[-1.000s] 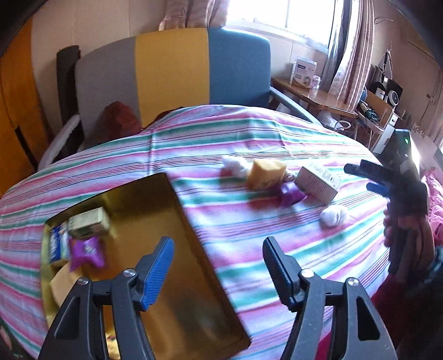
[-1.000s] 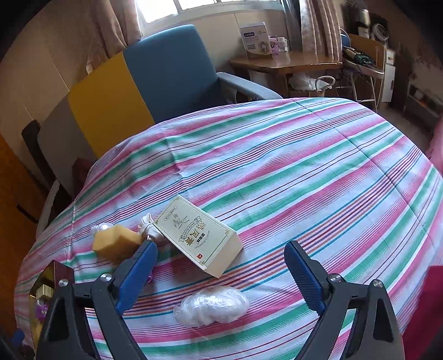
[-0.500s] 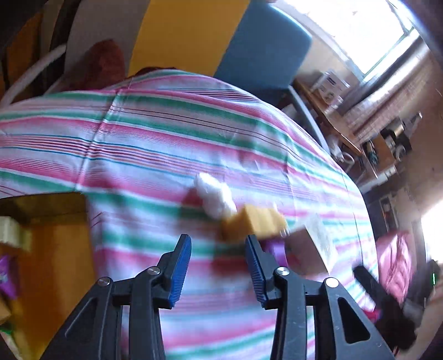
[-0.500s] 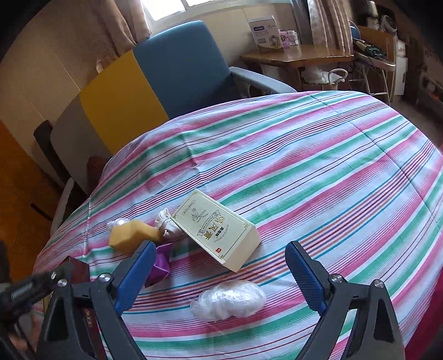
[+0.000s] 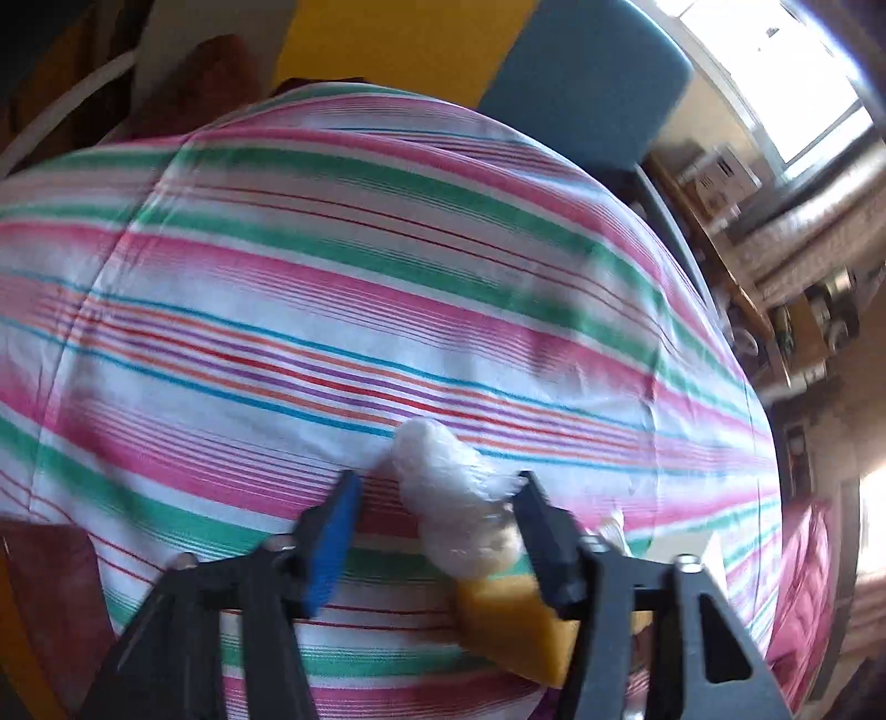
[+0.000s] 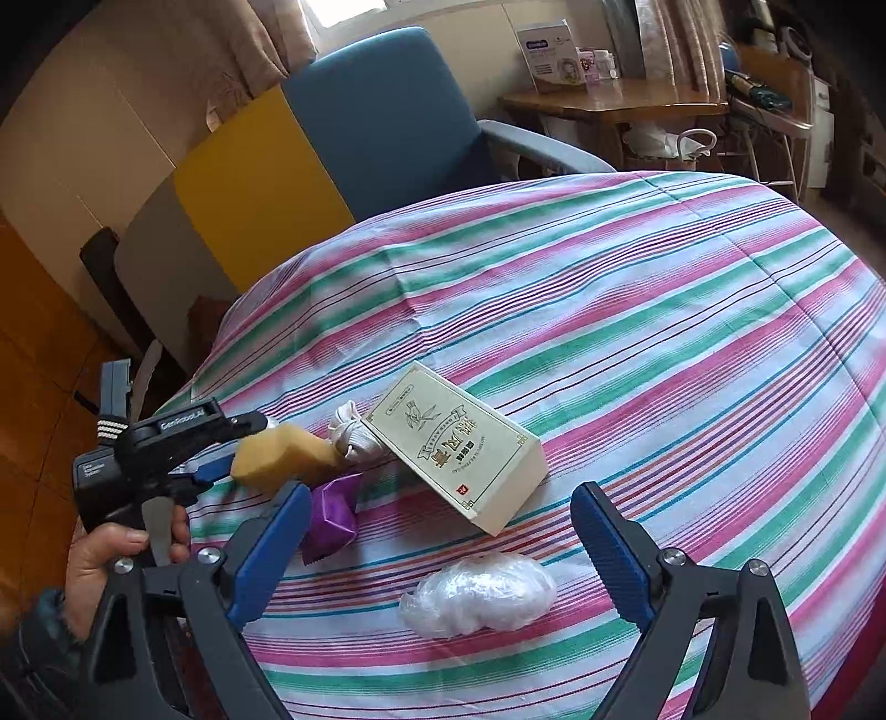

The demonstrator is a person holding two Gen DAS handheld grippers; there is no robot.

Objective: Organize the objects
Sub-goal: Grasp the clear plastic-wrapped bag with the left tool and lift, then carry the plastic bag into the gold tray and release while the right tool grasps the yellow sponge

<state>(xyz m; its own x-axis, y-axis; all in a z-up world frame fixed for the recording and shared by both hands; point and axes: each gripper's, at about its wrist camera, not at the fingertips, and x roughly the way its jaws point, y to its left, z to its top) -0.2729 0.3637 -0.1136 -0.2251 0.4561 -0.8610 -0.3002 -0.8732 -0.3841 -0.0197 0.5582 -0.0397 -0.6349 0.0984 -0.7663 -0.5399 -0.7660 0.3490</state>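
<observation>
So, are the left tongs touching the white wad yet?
Cannot tell. In the left wrist view the white wad sits between the open left tongs, against the right finger, but blur hides contact.

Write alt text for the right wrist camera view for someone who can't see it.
The open right gripper hovers over a striped tablecloth, above a clear plastic-wrapped bundle. Beyond lie a cream box, a purple packet and a yellow block, which the left gripper reaches toward.

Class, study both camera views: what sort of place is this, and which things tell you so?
Most likely a lived-in home room: a striped tablecloth over a round table, a blue and yellow armchair, and a curtained window above a cluttered wooden side table.
</observation>
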